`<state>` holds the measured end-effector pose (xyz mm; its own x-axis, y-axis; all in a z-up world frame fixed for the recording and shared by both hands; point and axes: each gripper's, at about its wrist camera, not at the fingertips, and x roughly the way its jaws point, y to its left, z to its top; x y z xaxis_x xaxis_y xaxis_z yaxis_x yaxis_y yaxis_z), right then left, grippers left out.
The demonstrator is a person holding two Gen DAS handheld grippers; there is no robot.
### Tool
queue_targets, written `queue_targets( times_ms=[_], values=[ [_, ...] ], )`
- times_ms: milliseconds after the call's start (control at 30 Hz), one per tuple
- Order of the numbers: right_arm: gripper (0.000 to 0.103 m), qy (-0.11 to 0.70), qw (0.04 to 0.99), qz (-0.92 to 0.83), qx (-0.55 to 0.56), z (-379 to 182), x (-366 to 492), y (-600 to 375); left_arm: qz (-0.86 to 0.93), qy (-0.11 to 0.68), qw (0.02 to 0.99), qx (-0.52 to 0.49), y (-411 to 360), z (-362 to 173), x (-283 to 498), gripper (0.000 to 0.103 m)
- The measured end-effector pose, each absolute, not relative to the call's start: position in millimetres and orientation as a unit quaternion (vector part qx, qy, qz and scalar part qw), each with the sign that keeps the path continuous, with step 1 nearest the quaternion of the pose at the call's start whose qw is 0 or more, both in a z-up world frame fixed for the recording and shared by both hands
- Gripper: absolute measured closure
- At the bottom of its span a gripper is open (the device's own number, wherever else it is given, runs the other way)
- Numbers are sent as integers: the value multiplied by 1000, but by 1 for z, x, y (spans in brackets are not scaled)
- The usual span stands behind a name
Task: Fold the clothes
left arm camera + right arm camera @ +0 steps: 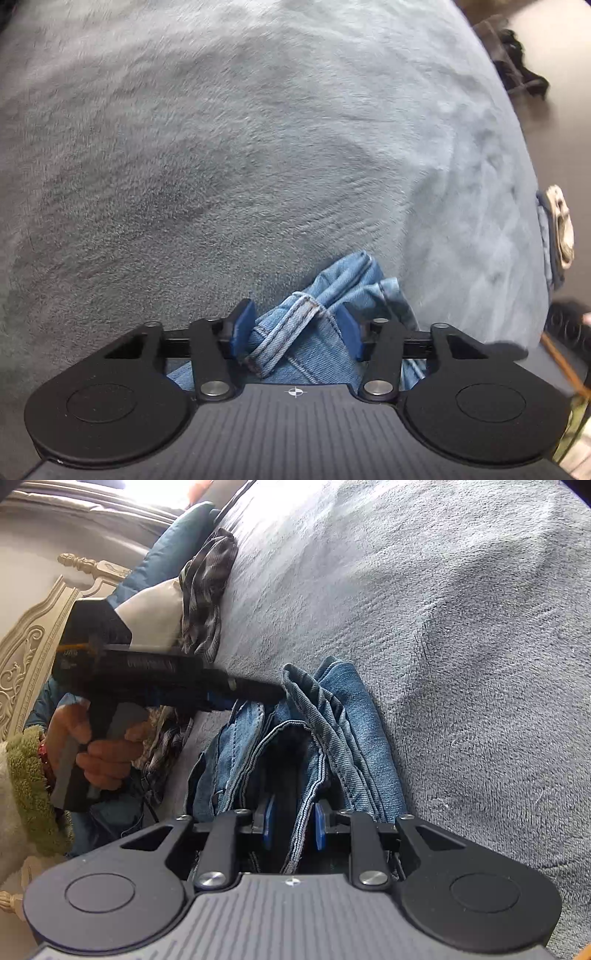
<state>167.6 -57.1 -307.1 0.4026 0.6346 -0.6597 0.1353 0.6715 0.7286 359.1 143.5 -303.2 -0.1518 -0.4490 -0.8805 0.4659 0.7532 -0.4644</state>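
Denim right under my lens: the jeans (306, 332) bunch up between the left gripper (295, 328) pads, a stitched belt loop and seam poking up through the gap. My left fingers sit at a middling width with cloth between them; whether the pads actually bite I can't tell, the fabric looks loosely cradled rather than pinched. Over on the right wrist view, the jeans (332, 731) run as a long rumpled strip away from me, long axis straight along the line my right gripper (293, 827) points. Right fingers are narrow, closed on a hemmed edge of the denim. At the far end of that strip I see the left gripper (258, 692) nosing into the jeans, the person's hand (99, 749) round its handle. So each gripper has one end, and my guess is the coming fold brings those ends together along that axis. Around the jeans lies the grey blanket (461, 627); beyond their far end, a plaid garment (207, 590).
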Motion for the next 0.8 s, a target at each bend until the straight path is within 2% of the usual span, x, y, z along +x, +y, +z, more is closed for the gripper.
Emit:
queue_targets(
  times_ms=[133,200,267,400,633,767,800],
  values=[
    [81,519,762,165,350,-303,167,-53,-364,651,666,-20,159,-285,351,69],
    [88,518,768,166,338,-300,167,-51,-367,642,672,-36,168,-274,346,72],
    [95,515,775,166,326,-297,166,-50,-375,630,678,-54,177,-259,339,73],
    [96,499,797,184,287,-286,166,-41,-394,606,686,-84,197,-228,325,75],
    [96,470,827,218,220,-273,178,-28,-409,574,698,-132,230,-197,308,75],
    [91,508,794,218,253,-294,192,-44,-409,567,699,-151,234,-206,303,75],
    [84,510,789,224,259,-291,191,-51,-411,565,699,-154,236,-206,302,75]
  ],
)
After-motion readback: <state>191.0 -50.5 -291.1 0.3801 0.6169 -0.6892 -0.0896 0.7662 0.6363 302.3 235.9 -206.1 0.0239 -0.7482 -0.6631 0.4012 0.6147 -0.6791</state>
